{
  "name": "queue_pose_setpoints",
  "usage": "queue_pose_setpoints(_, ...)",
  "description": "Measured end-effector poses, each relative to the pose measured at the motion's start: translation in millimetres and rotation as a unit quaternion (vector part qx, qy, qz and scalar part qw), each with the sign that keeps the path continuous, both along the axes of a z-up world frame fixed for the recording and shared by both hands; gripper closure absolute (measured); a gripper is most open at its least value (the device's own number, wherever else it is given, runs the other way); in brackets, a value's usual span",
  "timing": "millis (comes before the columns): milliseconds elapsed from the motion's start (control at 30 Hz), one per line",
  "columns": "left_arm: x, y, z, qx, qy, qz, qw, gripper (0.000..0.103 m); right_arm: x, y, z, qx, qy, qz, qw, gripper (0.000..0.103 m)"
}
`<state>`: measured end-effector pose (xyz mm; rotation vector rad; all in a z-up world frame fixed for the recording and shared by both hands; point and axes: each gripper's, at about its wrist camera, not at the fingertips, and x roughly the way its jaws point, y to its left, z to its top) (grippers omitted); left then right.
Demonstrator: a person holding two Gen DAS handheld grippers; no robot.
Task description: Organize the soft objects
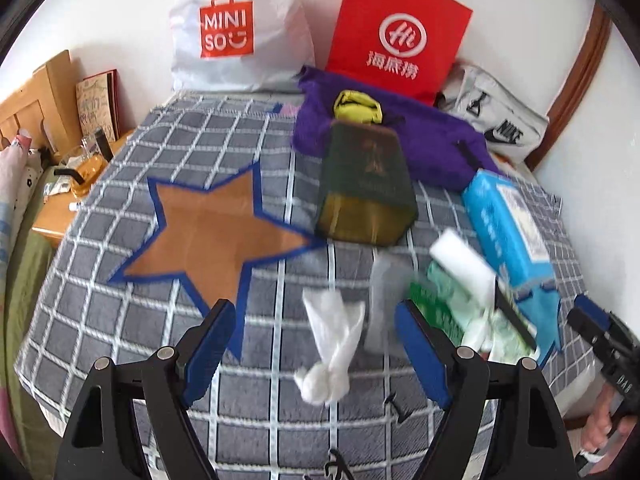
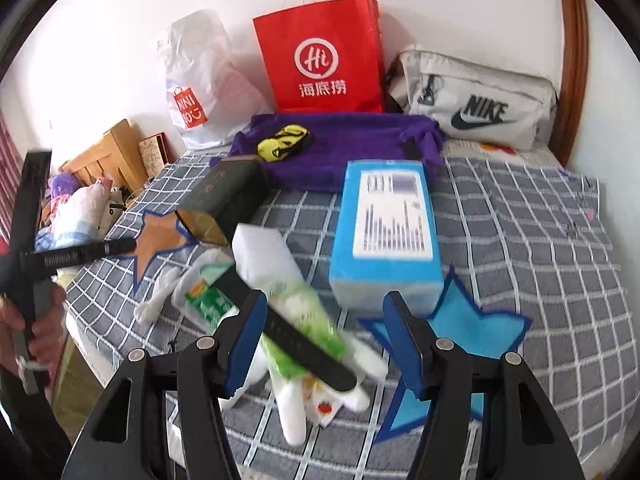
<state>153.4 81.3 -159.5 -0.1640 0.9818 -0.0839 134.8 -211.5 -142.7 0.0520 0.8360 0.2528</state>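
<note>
Task status: not started, by appearance. Left gripper and right gripper both stand wide, holding nothing. The soft objects, a knotted white cloth and plastic-wrapped packs, lie loose beside the blue box.

A home bedroom, bed with grey checked blanket, wooden bedside table, shopping bags against white wall, stuffed toys

Two wrist views angled down, close over the checked blanket, both showing red bag
</note>
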Motion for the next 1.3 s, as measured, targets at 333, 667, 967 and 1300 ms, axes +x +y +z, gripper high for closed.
queue_pose_setpoints(333,-20.9,-15.4,-45.6,0.022,0.023,-0.016,0.9994,0.052,-24.2,-8.8,-20.4,-0.002,0.002,-0.007,1.000,0.043)
queue_pose_setpoints(667,-21.8,-19.1,-51.8,0.050,0.001,-0.010,0.9987,0.077,-8.9,25.5,-36.7,-0.009,-0.004,0.055,0.998,0.043)
queue_pose_setpoints(967,-22.6,-10.8,-52.8,0.018,-0.003,0.000,0.9998,0.077,17.8,46.9,-55.3,-0.021,0.023,0.084,0.996,0.063)
queue_pose_setpoints(1300,-22.7,-9.3,-53.5,0.008,-0.005,0.007,0.9999,0.076,8.8,41.6,-44.3,-0.007,0.029,0.123,0.992,0.090)
